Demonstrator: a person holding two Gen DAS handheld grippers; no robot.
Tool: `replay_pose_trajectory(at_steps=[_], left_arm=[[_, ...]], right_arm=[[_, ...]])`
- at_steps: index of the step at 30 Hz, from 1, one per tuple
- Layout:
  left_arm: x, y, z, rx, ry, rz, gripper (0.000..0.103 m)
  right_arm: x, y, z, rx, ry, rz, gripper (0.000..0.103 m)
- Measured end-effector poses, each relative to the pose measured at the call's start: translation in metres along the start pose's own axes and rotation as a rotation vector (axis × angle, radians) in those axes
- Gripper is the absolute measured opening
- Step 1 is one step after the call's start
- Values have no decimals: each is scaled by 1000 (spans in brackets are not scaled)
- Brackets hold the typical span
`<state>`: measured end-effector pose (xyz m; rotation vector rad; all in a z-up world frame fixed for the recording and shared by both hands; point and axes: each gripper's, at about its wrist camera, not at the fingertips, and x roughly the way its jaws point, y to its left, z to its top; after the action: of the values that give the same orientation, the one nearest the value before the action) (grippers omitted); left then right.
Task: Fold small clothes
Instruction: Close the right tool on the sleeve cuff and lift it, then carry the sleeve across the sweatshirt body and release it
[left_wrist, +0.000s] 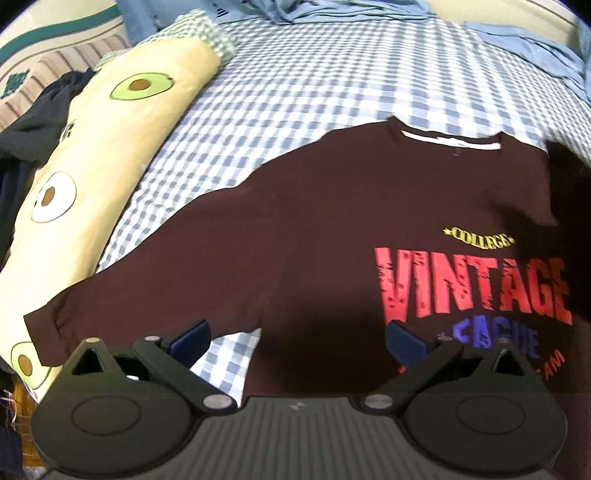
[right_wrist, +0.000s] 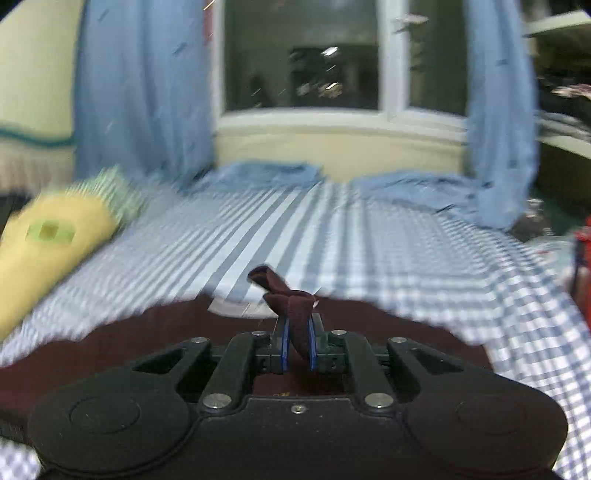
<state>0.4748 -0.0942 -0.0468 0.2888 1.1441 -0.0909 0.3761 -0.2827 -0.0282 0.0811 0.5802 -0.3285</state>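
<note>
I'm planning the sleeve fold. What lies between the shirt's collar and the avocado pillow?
Only bare checked bedsheet separates the maroon T-shirt collar from the avocado pillow, seen in the left wrist view.

Dark window (right_wrist: 303, 66), blue curtains (right_wrist: 140, 92)

Blue-and-white checked bedsheet (left_wrist: 314, 74) covers the bed, with a yellow avocado-print pillow (left_wrist: 92, 177) over at 9 o'clock. Blue curtains (right_wrist: 144, 92) frame a dark window (right_wrist: 303, 55) at 12 o'clock.
</note>
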Motion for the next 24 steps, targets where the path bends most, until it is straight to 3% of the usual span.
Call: replay_pose_trajectory(at_steps=[3,8,13,15,18,21,24], left_arm=[[7,7,2,-15,9,-1,102],[13,8,6,-13,9,-11,102],[21,-7,11,3,16,-36,102],[25,-16,13,11,13,-51,102],[31,-32,14,23,13,-87,102],[39,-55,15,44,12,-134,102],[48,-84,17,97,13,-152,102]], right_arm=[[19,32,-25,-101,81,17,11],[41,41,-55,-155,205,49,17],[38,26,-74,-97,283,149,60],[32,16,-76,-51,290,157,72],[22,-7,-78,6,287,127,88],[7,-37,-81,34,271,30,100],[-5,-75,-92,66,271,-122,102]])
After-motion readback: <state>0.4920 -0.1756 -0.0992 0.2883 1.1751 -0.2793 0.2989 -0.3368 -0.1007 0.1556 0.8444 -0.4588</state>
